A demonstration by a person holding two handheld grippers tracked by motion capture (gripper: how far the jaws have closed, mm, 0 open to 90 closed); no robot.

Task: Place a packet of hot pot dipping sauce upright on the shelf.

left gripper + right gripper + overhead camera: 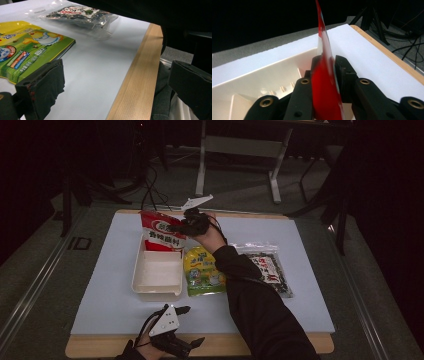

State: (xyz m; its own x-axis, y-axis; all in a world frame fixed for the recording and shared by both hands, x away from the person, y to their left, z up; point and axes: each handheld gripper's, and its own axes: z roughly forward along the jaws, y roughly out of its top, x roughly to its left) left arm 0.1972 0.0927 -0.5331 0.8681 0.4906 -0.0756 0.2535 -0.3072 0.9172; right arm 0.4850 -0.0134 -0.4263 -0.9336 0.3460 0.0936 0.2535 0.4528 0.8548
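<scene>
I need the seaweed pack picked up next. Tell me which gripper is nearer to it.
Left, though not by much. The left gripper sits open at the table's near edge, with the seaweed pack ahead to its right. The right gripper is shut on the red pouch over the tray.

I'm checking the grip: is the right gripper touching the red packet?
Touching. In the right gripper view both jaws of the right gripper press against the red packet with no gap, above the white tray.

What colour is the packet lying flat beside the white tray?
The flat packet is yellow and green with cartoon artwork, clearest in the left gripper view.
</scene>
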